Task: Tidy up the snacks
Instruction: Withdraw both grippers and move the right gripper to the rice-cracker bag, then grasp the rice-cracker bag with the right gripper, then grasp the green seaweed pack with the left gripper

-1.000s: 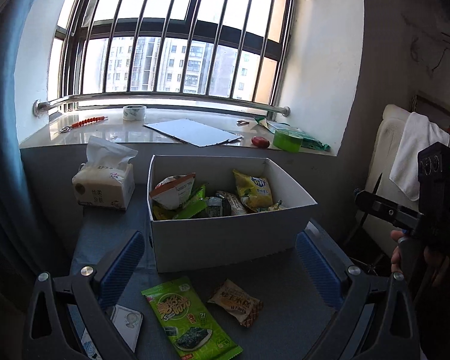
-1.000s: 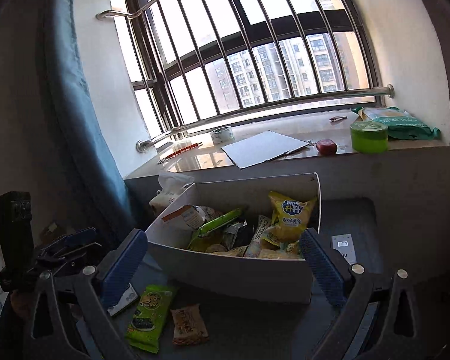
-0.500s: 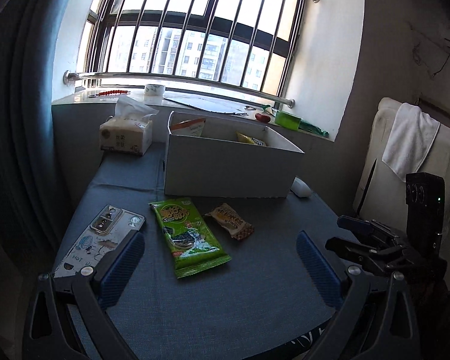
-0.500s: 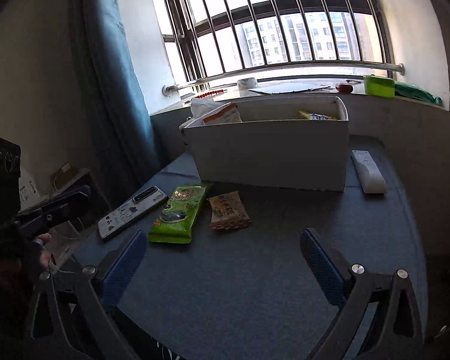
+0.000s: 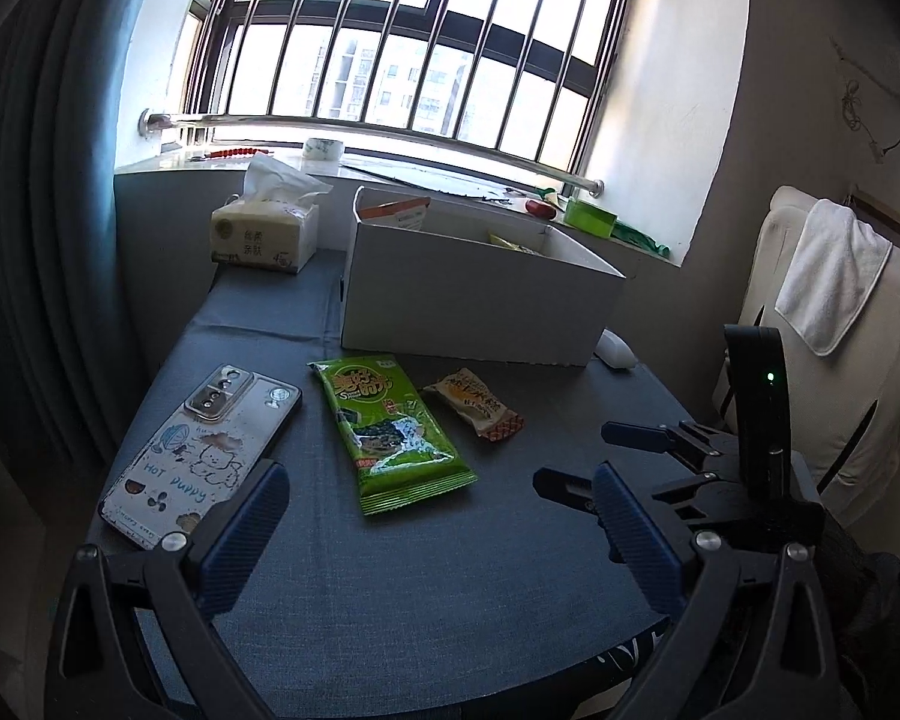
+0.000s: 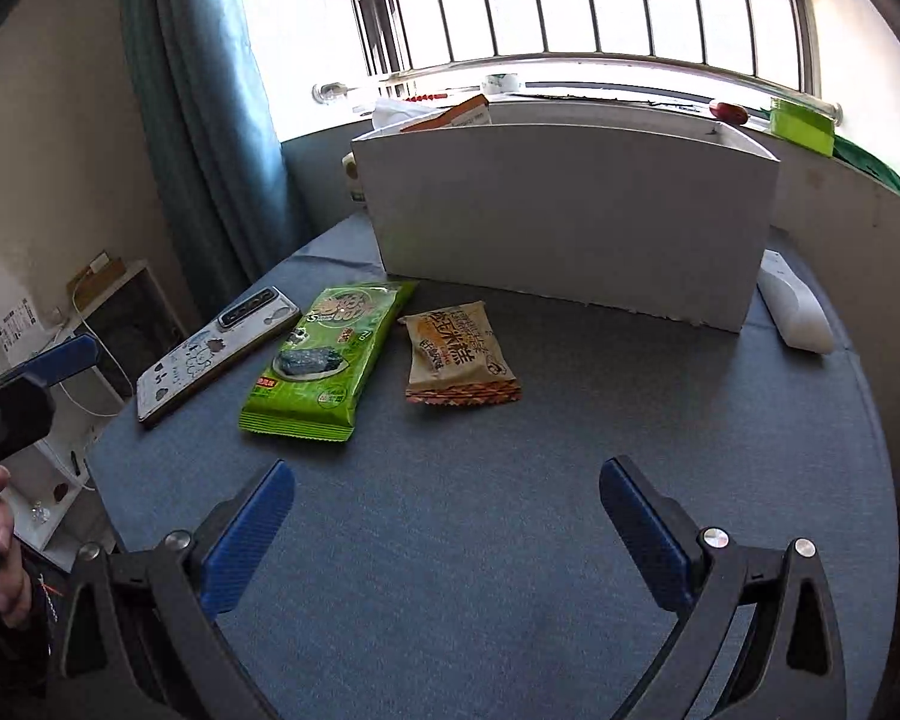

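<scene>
The left gripper [image 5: 435, 531] was observed low over the near part of the blue worktop [image 5: 426, 600], its fingers [image 5: 243, 531] spread wide with nothing held between them. The right gripper [image 6: 444, 531] was found in a like condition: fingers [image 6: 249, 534] set wide apart, nothing gripped, bare cloth seen beneath them. In the left wrist view the right gripper [image 5: 600, 462] was also seen at the right edge of the worktop, fingers parted.

Two loose snacks were recorded on the worktop in front of the white box [image 5: 468, 300]. A green seaweed packet [image 5: 390, 426] was laid flat, lengthwise away from the camera, its far end close to the box wall. A small tan rice-cake packet [image 5: 474, 402] was placed just beside it on the right, apart from it by a narrow gap. Neither was touched by a gripper.

Inside the box, an orange-and-white packet [image 5: 399, 210] and a yellow packet [image 5: 510, 242] were seen protruding above the rim; the remaining contents were hidden by the wall.

A phone [image 5: 204, 444] in a cartoon-printed case was noted face down left of the green packet. A tissue pack [image 5: 264, 234] was noted behind and left of the box, and a white remote [image 6: 795, 312] at the box's right corner.
</scene>
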A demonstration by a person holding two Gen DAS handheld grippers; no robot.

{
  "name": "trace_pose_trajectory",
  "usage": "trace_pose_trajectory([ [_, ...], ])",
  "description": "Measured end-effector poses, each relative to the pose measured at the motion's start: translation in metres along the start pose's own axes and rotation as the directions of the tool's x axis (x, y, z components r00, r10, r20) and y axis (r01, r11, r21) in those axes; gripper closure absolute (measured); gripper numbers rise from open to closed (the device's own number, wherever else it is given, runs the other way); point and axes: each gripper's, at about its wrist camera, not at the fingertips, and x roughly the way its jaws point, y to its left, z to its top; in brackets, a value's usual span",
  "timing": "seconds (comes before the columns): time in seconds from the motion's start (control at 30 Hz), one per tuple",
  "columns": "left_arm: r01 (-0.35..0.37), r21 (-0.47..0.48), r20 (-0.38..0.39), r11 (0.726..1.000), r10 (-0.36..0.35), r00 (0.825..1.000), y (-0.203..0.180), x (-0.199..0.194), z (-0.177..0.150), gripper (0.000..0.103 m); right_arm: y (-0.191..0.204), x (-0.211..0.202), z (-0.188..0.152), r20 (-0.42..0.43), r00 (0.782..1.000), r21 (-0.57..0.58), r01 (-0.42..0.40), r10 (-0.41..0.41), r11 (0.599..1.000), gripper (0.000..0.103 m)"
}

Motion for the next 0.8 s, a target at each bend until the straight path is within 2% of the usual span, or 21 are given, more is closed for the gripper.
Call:
trace_pose_trajectory([
  [0.13,-0.015,-0.03,-0.02,0.999,0.014,1.0,0.007,0.004,-0.003,0.0,0.009,0.025,0.018,-0.002,0.999,-0.076,0.048,-0.048,0.996,0.0],
  [0.2,-0.018,-0.037,-0.023,0.999,0.017,1.0,0.009,0.004,-0.004,0.0,0.007,0.04,0.03,-0.041,0.999,-0.076,0.023,-0.026,0.997,0.0],
  [0.27,-0.026,-0.036,-0.023,0.999,0.025,0.999,0.012,0.003,-0.004,0.0,0.004,0.05,0.039,-0.046,0.998,-0.083,0.037,-0.041,0.996,0.0],
  [0.4,-0.033,-0.05,-0.041,0.998,0.031,0.999,0.017,0.009,-0.004,0.0,0.0,0.071,0.054,-0.11,0.992,-0.108,0.048,-0.06,0.993,0.0],
  [0.43,-0.035,-0.056,-0.053,0.998,0.032,0.998,0.018,0.012,-0.004,0.0,0.0,0.076,0.055,-0.121,0.991,-0.122,0.049,-0.064,0.991,0.003],
  [0.5,-0.043,-0.059,-0.07,0.997,0.038,0.997,0.018,0.017,-0.005,0.0,0.0,0.089,0.056,-0.167,0.983,-0.144,0.048,-0.072,0.988,0.032],
  [0.57,-0.053,-0.054,-0.085,0.997,0.048,0.995,0.017,0.021,-0.005,0.0,0.001,0.087,0.058,-0.15,0.987,-0.153,0.037,-0.06,0.988,0.057],
  [0.67,-0.059,-0.045,-0.106,0.997,0.054,0.993,0.016,0.028,-0.003,0.0,-0.004,0.082,0.054,-0.15,0.988,-0.148,0.014,-0.036,0.989,0.058],
  [0.8,-0.08,-0.006,-0.153,0.997,0.078,0.985,0.009,0.05,0.005,0.0,-0.019,0.058,0.044,-0.11,0.994,-0.062,-0.003,-0.004,0.998,0.059],
])
